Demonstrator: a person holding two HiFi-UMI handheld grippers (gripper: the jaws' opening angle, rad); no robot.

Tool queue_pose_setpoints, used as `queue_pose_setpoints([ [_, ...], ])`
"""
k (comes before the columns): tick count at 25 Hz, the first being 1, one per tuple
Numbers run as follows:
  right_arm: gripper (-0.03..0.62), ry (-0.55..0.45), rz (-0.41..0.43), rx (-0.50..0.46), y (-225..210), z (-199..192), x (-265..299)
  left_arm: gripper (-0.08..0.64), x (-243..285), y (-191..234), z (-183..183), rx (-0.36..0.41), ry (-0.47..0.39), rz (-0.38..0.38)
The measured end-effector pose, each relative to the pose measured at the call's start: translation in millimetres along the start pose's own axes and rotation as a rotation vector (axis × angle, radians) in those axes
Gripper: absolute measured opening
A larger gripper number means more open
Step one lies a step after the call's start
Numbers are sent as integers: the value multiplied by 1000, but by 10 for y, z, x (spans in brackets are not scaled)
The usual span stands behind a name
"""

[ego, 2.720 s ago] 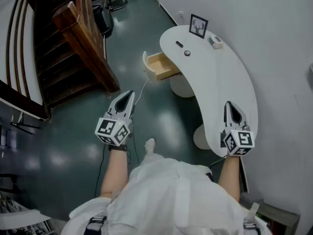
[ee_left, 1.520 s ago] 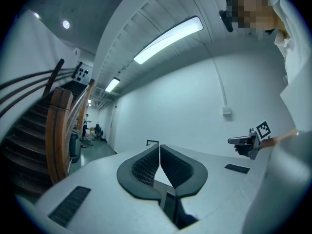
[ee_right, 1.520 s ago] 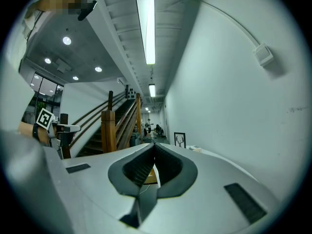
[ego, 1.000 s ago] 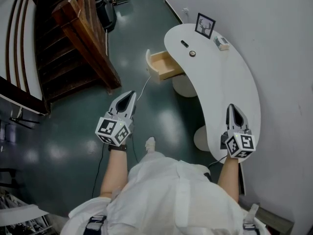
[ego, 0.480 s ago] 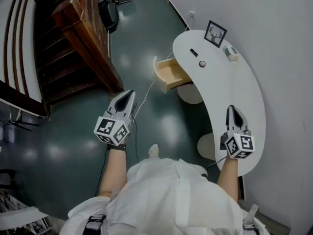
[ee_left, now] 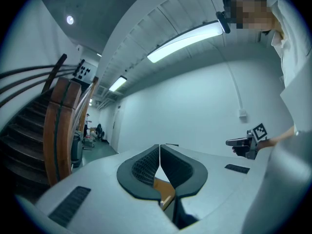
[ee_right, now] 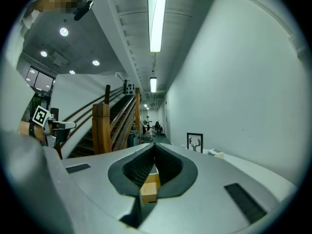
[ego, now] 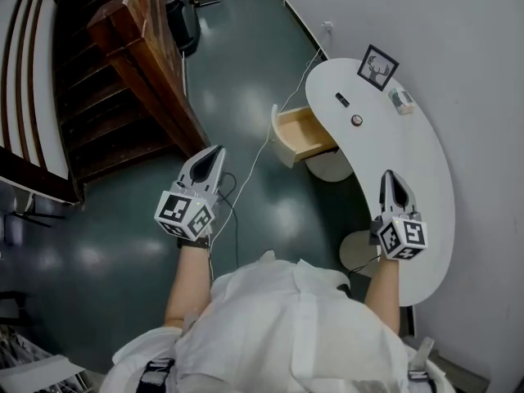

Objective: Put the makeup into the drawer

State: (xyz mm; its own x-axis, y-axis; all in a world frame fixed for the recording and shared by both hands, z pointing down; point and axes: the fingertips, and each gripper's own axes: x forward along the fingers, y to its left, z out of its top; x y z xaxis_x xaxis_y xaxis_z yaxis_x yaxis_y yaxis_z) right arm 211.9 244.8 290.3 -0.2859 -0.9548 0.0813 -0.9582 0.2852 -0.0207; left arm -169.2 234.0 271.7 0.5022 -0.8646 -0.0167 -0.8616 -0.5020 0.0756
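Two grippers are held level. The left gripper (ego: 218, 149) is over the dark green floor (ego: 123, 244), and the right gripper (ego: 388, 174) is over the near part of the white curved worktop (ego: 430, 178). Both pairs of jaws are pressed together, with nothing between them. One wooden drawer (ego: 307, 133) stands pulled out on the worktop's left side. Two makeup pieces lie on its far end, one dark bar (ego: 342, 99) and one round piece (ego: 357, 119). One pale box (ego: 401, 100) and one framed deer picture (ego: 377, 66) sit farther right by the wall (ego: 491, 97). One wooden staircase (ego: 123, 72) rises at far left.
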Motion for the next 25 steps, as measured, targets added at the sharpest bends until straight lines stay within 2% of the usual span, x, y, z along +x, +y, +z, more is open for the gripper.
queue_pose_setpoints([
  [5,9,10,14,-18,258,-2,254,20,-68,311,-2,-12,-14,-8],
  [12,9,34,54,-41,555,57,556,21,-82,469,71,-29,-51,-55],
  [14,9,34,61,-38,562,49,669,28,-13,491,62,-30,-45,-73],
  [16,9,36,68,-31,554,23,807,100,86,517,41,-38,-30,-89],
  [17,9,39,71,-28,545,3,882,114,144,541,26,-41,-22,-91],
  [21,9,53,80,-21,439,-49,1204,115,443,633,-21,-46,-3,-95],
  [25,9,69,76,-12,240,-93,1561,96,854,703,-59,-7,10,-106],
])
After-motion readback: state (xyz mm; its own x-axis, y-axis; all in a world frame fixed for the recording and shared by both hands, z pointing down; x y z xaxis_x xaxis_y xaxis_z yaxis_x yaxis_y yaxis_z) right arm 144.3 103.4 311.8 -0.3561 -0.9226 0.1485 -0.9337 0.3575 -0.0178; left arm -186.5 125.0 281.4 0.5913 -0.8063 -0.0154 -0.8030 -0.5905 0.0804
